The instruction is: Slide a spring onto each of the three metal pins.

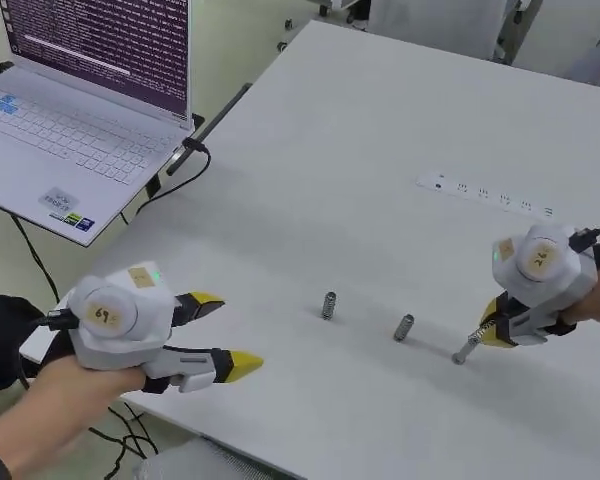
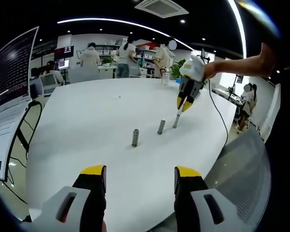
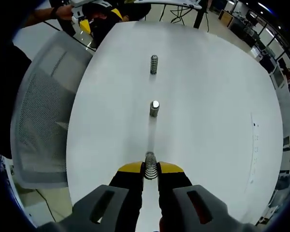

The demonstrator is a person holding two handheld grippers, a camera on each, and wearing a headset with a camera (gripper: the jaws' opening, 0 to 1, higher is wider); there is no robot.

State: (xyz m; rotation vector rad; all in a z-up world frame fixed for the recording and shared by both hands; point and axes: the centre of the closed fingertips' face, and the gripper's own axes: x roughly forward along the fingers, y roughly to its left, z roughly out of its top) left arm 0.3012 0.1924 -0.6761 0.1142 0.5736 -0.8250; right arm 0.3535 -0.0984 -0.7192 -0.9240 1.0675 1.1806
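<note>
Right gripper (image 1: 497, 333) was clamped on a spring (image 3: 150, 167), held tilted, its lower end at the near pin (image 1: 464, 352) on the white bench (image 1: 380, 150). Middle pin (image 1: 404, 327) and far pin (image 1: 328, 305) each stood upright wearing a spring. Left gripper (image 1: 223, 332) hung open and empty at the bench's near edge.

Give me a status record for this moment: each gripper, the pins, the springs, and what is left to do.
left gripper: open, holding nothing, near the table's front edge
right gripper: shut on a spring, tilted down at the third pin
first pin: upright, spring on
second pin: upright, spring on
third pin: spring at its top, apparently not yet fully down
remaining: probably seat the held spring, then release
</note>
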